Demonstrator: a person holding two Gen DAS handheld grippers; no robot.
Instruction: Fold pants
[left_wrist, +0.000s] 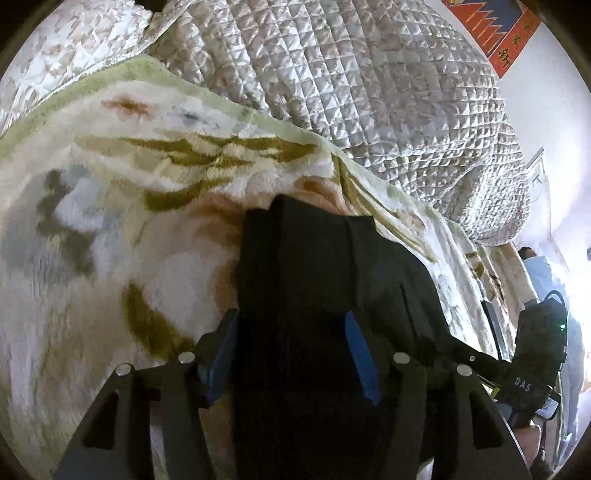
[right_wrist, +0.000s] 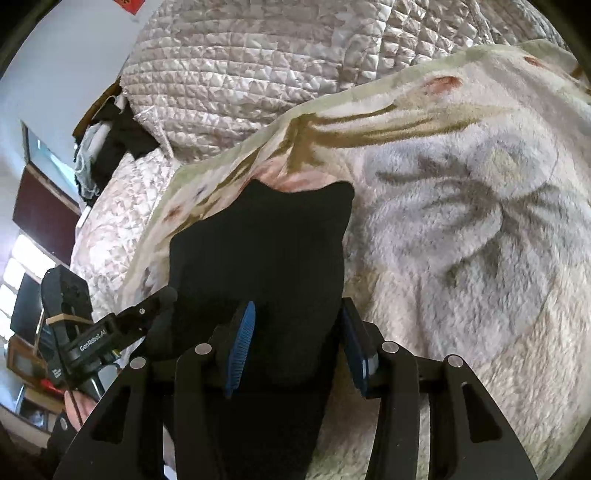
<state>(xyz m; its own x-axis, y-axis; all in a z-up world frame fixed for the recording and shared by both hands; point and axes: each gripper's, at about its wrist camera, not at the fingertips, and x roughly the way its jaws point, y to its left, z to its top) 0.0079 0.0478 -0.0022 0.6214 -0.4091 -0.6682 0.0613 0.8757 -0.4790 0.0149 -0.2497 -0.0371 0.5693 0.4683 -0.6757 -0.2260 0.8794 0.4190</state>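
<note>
Black pants (left_wrist: 314, 295) lay between the parted pads of the left gripper (left_wrist: 291, 354) and the right gripper (right_wrist: 295, 347), apparently unpinched, spread ahead over the blanket (left_wrist: 110, 221) for folding.

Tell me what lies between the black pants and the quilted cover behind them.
Only the fleece floral blanket: in both wrist views it spans the stretch from the far end of the pants to the quilted cover, with nothing on it.
</note>
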